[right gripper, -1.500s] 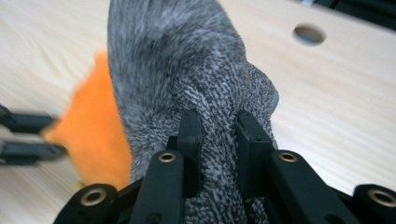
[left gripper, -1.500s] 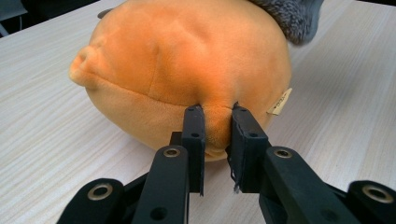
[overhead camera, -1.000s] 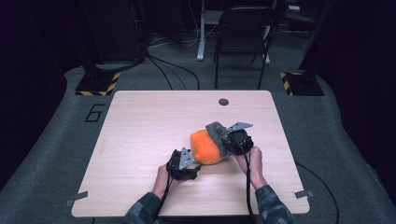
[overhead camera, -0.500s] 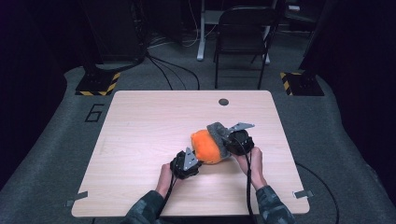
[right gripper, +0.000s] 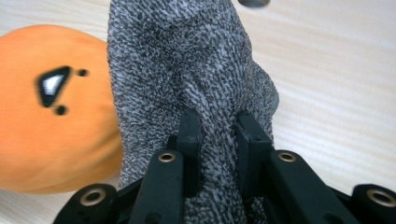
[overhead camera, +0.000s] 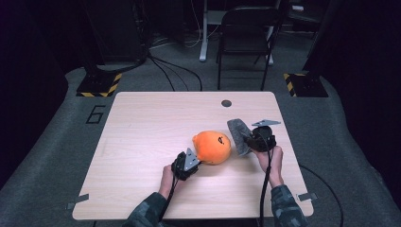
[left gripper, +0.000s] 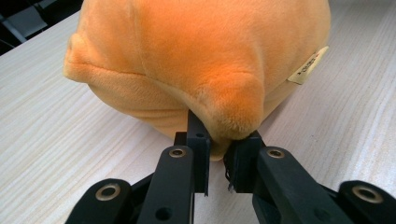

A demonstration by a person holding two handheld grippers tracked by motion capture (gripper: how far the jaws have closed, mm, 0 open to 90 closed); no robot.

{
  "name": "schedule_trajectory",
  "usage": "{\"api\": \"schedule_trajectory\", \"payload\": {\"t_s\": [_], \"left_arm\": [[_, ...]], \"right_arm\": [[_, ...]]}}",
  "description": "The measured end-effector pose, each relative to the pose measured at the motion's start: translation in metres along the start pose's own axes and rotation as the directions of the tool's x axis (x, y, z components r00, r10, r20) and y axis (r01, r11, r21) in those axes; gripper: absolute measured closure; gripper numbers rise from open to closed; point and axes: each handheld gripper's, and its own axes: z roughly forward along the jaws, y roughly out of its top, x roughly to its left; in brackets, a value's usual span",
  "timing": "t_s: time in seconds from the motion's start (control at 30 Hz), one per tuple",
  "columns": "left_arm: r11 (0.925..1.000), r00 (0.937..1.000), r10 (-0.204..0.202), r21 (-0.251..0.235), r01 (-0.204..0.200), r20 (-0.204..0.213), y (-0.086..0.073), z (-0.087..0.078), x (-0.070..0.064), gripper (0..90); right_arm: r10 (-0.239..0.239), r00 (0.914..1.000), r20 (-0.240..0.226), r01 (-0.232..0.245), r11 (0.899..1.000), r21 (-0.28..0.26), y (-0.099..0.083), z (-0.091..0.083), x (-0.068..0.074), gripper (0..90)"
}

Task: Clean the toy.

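The left tongs (left gripper: 217, 163) are pinching the orange plush (overhead camera: 212, 147) while the right tongs (right gripper: 219, 154) are gripping the grey sock (overhead camera: 238, 135), which wants pulling away steadily.

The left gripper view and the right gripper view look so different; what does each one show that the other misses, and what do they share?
Left gripper view alone: the left gripper pinching a nub of the orange plush toy, and a sewn-in label on the toy's side. Right gripper view alone: the right gripper clamped on a fold of a grey knit sock, and the toy's black embroidered face mark. Shared: the orange plush toy and the pale wooden table.
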Motion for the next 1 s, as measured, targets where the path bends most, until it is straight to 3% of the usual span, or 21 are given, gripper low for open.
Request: {"api": "schedule_trajectory", "payload": {"t_s": [0.3, 0.43, 0.5, 0.6, 0.67, 0.7, 0.77, 0.8, 0.83, 0.87, 0.9, 1.0], "left_arm": [[0.9992, 0.9997, -0.025, -0.031, 0.025, -0.002, 0.001, -0.001, 0.003, 84.0], [0.9943, 0.9966, -0.079, -0.07, 0.081, 0.021, 0.011, -0.006, 0.008, 85.4], [0.9871, 0.9908, -0.129, -0.091, 0.132, 0.042, 0.024, -0.013, 0.013, 85.5], [0.9699, 0.9762, -0.2, -0.125, 0.209, 0.084, 0.04, -0.024, 0.02, 85.4], [0.9519, 0.9582, -0.257, -0.138, 0.274, 0.125, 0.051, -0.035, 0.027, 85.3], [0.9469, 0.9522, -0.273, -0.137, 0.291, 0.137, 0.054, -0.039, 0.029, 85.3], [0.9184, 0.9169, -0.347, -0.127, 0.375, 0.198, 0.063, -0.048, 0.035, 85.2], [0.9122, 0.9066, -0.362, -0.118, 0.392, 0.217, 0.065, -0.05, 0.038, 85.2], [0.9024, 0.8898, -0.383, -0.105, 0.418, 0.248, 0.069, -0.054, 0.041, 85.1], [0.8983, 0.8809, -0.391, -0.098, 0.428, 0.267, 0.071, -0.055, 0.042, 85.1], [0.8892, 0.8648, -0.411, -0.081, 0.45, 0.288, 0.073, -0.057, 0.043, 85.0], [0.8751, 0.8297, -0.445, -0.034, 0.483, 0.338, 0.074, -0.056, 0.045, 85.0]], "right_arm": [[0.032, 0.9994, 0.014, -0.033, 0.999, 0.037, -0.008, 0.01, -0.009, 74.1], [0.041, 0.9991, 0.014, -0.042, 0.998, 0.039, -0.009, 0.01, -0.012, 74.1], [0.046, 0.9988, 0.016, -0.046, 0.998, 0.039, -0.01, 0.01, -0.014, 74.1], [0.051, 0.9985, 0.021, -0.052, 0.998, 0.043, -0.011, 0.01, -0.016, 74.1], [0.057, 0.9981, 0.022, -0.058, 0.997, 0.043, -0.011, 0.009, -0.017, 74.1], [0.05, 0.9985, 0.021, -0.051, 0.998, 0.04, -0.011, 0.009, -0.018, 74.1], [0.055, 0.9982, 0.022, -0.056, 0.998, 0.041, -0.011, 0.008, -0.017, 74.1], [0.051, 0.9984, 0.024, -0.052, 0.998, 0.043, -0.011, 0.008, -0.017, 74.1], [0.05, 0.9984, 0.025, -0.051, 0.998, 0.042, -0.011, 0.008, -0.017, 74.1], [0.043, 0.9988, 0.023, -0.043, 0.998, 0.038, -0.011, 0.008, -0.018, 74.1], [0.044, 0.9987, 0.025, -0.044, 0.998, 0.039, -0.011, 0.008, -0.018, 74.1], [0.05, 0.9983, 0.03, -0.051, 0.998, 0.038, -0.011, 0.006, -0.018, 74.1]]}}
